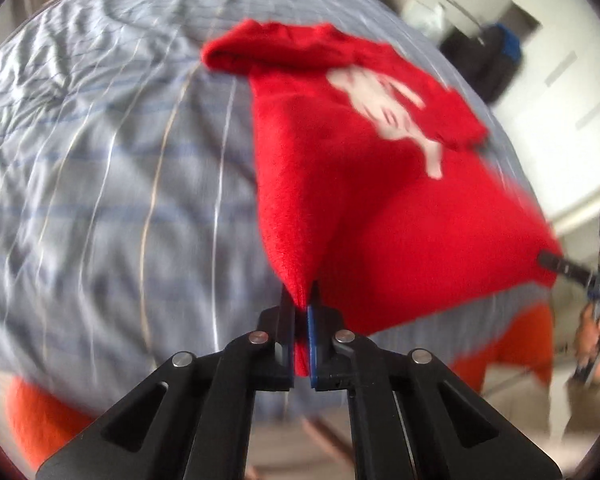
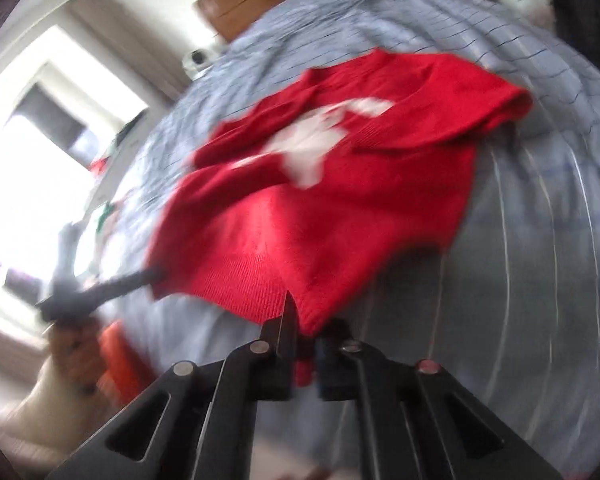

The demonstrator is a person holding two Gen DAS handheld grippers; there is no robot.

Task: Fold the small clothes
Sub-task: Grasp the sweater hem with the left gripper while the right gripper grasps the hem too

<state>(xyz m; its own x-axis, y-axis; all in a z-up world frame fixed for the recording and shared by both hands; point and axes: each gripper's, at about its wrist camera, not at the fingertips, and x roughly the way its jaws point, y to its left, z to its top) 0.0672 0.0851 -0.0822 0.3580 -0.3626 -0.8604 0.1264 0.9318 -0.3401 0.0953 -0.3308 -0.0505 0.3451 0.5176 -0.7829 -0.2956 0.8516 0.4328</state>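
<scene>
The red knit sweater (image 1: pixel 340 184) with a white figure (image 1: pixel 392 112) on its front hangs stretched between my two tools, its far part lying on the bed ahead of them. My left tool (image 1: pixel 301 308) is pinched tight on one bottom corner of the sweater, the red cloth squeezed between its narrow jaws. My right tool (image 2: pixel 305 320) grips the other bottom corner the same way, with the hem bunched between its fingers. From the left tool, the right tool (image 1: pixel 556 262) shows off to the right, at the sweater's far corner; from the right tool, the left tool (image 2: pixel 148 278) shows off to the left. The folded sleeves lie ahead, past the white figure. Under the sweater spreads the bed's light blue striped sheet (image 1: pixel 100 160). Beyond the right tool, at the bed's far end, stands a wooden headboard (image 2: pixel 240 4). Both views are blurred.
</scene>
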